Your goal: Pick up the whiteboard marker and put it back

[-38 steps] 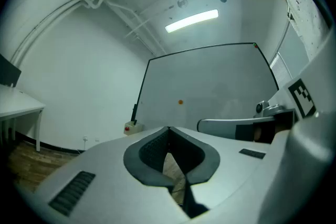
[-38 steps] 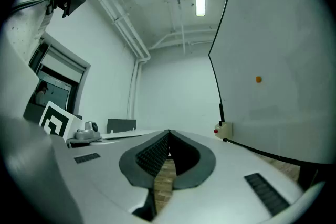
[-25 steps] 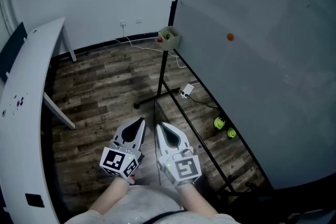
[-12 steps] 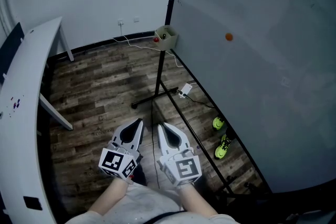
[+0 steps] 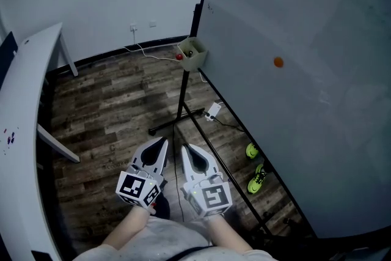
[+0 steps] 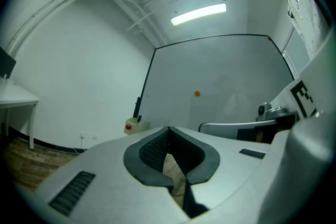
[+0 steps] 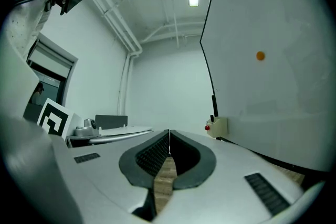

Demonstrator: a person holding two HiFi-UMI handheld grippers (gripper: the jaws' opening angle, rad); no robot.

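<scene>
**A:** Holding anything yet?

**B:** No. Found the left gripper (image 6: 168, 127) pinched shut, tip against tip, with only floorboards showing behind. Same for the right gripper (image 7: 169, 131): closed on nothing. Held low and side by side, above the wooden floor (image 5: 116, 101).

**A:** So where to reach?

**B:** Toward the little box (image 7: 220, 127) fixed at the lower corner of the whiteboard (image 5: 305, 27), well apart from both grippers. Can make out what looks like the marker (image 7: 212, 116) there: dark, thin, standing upright out of the box. Too small to swear to.

**A:** Anything else in there?

**B:** A red knob (image 7: 208, 127) at the box's side. Cannot tell whether inside or stuck on the outside.

**A:** How to go about it well?

**B:** Step closer first. Open the right gripper wide before reaching, not at the last instant. Come down from above, close on the upper part, then lift straight up to clear the rim. Keep off the stand's pole (image 5: 184, 87) just below the box, and avoid nudging the box itself.
</scene>
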